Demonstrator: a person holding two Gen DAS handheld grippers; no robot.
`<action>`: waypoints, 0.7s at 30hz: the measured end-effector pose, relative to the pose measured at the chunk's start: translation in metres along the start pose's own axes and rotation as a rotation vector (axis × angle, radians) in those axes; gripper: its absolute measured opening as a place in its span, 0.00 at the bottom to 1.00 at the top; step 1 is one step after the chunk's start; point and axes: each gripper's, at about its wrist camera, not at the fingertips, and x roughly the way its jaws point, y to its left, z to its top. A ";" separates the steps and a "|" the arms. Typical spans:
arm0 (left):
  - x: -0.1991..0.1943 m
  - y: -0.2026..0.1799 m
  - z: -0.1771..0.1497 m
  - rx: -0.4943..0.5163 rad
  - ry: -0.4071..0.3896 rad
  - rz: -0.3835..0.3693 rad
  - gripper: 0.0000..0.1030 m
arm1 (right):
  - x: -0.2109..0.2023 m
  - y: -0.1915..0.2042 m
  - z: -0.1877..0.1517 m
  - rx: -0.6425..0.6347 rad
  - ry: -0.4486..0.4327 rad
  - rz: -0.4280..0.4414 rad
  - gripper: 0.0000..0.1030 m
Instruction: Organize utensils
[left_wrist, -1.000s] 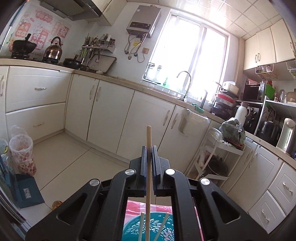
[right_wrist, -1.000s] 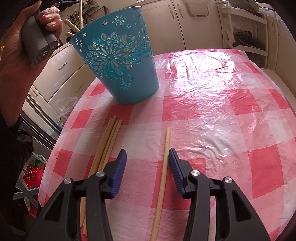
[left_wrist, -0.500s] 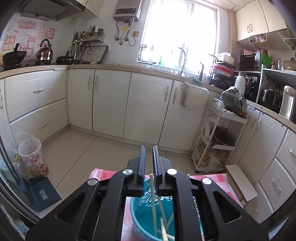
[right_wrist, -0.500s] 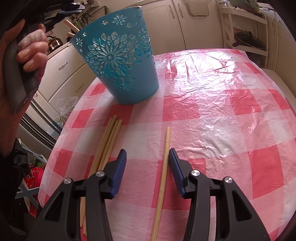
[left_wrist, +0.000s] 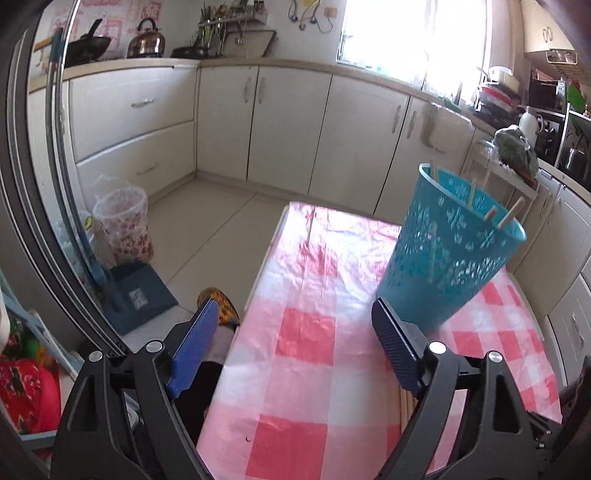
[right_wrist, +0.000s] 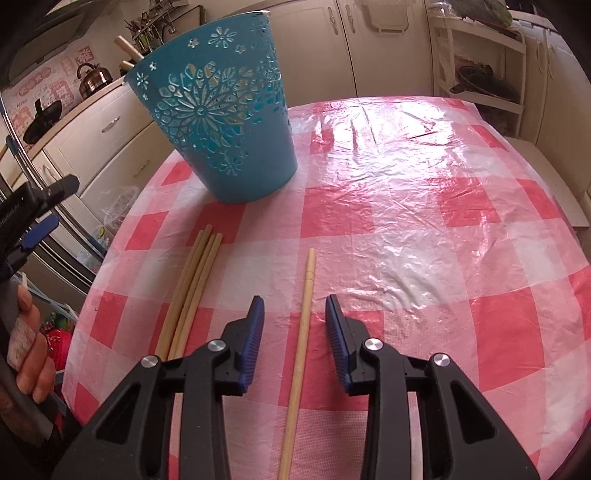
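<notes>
A teal cut-out basket (right_wrist: 218, 122) stands on the red-checked tablecloth (right_wrist: 388, 221); several wooden chopsticks poke out of it (left_wrist: 509, 216). A single chopstick (right_wrist: 304, 314) lies between the blue pads of my right gripper (right_wrist: 294, 304), whose jaws are closing without touching it. A bundle of chopsticks (right_wrist: 192, 288) lies to its left. My left gripper (left_wrist: 291, 314) hovers over the table's left edge, its jaws opening wide with nothing between them; the basket (left_wrist: 447, 254) is to its right. A hand (right_wrist: 26, 350) holds the left gripper at the right wrist view's left edge.
Cream kitchen cabinets (left_wrist: 288, 122) line the walls. A plastic-lined bin (left_wrist: 122, 225) and a blue dustpan (left_wrist: 136, 295) stand on the floor left of the table. A wire rack (right_wrist: 480, 74) stands beyond the table's far edge.
The left gripper let its chopstick drop into the basket, opened wide and swung down to the table's left edge. The right gripper's jaws have narrowed around the single chopstick.
</notes>
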 end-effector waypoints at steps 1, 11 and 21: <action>0.005 0.000 -0.005 0.010 0.023 -0.010 0.79 | 0.000 0.002 0.000 -0.023 -0.002 -0.036 0.22; 0.031 -0.009 -0.030 0.056 0.139 -0.038 0.83 | 0.002 0.012 0.001 -0.105 0.044 -0.085 0.06; 0.030 -0.018 -0.033 0.099 0.139 -0.028 0.86 | -0.007 0.005 -0.002 -0.050 0.023 -0.064 0.06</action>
